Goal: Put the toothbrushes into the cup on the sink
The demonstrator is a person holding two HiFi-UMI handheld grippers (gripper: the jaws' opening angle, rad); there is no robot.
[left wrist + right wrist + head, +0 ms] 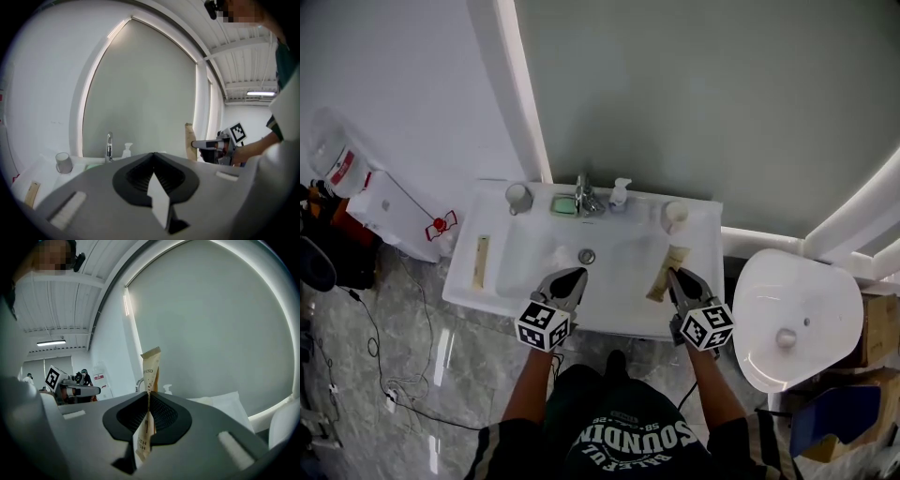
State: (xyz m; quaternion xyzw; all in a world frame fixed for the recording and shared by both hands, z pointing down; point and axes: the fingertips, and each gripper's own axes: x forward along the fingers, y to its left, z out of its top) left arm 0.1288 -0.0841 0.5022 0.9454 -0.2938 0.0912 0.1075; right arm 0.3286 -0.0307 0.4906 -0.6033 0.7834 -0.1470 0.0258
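The person is standing at a white sink (464, 281) with a gripper in each hand, both reaching over its front rim toward the faucet (584, 195).

The right gripper (673, 274) is sitting to the front right of the faucet. Its fingers are clamping a tan paper toothbrush pack (667, 267). In the right gripper view the pack is standing upright between the closed fingers, its printed top rising above their tips and its lower end hanging behind them.

The left gripper (575, 275) is sitting in front of the faucet, just left of the drain. Its fingers are meeting at the tips. A white flat strip (159, 201) is showing pinched between them behind the tips; what it is cannot be told.

A second toothbrush pack (482, 260) is lying flat on the sink's rim, well to the front left of the faucet.

A grey cup (517, 198) is standing upright to the left of the faucet at the sink's back edge. A pale cup (676, 215) is standing to the faucet's right.

A green soap dish (565, 205) is resting just left of the faucet, and a soap dispenser (621, 193) is standing just right of it.
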